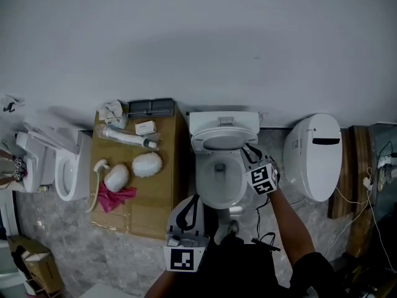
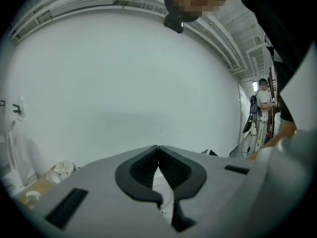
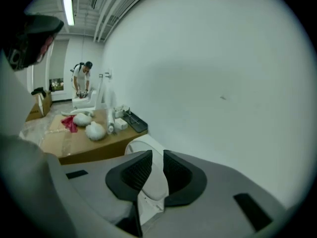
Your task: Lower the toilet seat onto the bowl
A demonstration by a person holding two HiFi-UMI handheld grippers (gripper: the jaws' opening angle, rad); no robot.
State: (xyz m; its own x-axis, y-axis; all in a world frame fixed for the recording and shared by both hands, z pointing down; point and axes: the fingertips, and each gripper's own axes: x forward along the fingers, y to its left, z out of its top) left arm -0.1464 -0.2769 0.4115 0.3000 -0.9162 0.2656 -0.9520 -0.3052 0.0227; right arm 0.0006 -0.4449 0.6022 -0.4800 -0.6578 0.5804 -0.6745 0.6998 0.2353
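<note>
Two grippers, no lowering yet: our right gripper [image 1: 249, 154], fingers narrowly parted, reaches the raised seat [image 1: 198, 143]; our left gripper [image 1: 189, 208], nearer, pinched closed, empty.

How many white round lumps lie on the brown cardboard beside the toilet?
2. One lump lies beside the pink cloth; the other lump lies to its right, nearer the toilet. None looks hidden.

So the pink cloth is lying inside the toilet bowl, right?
No. The pink cloth is lying on the brown cardboard left of the toilet bowl, not inside it. The head view shows it.
</note>
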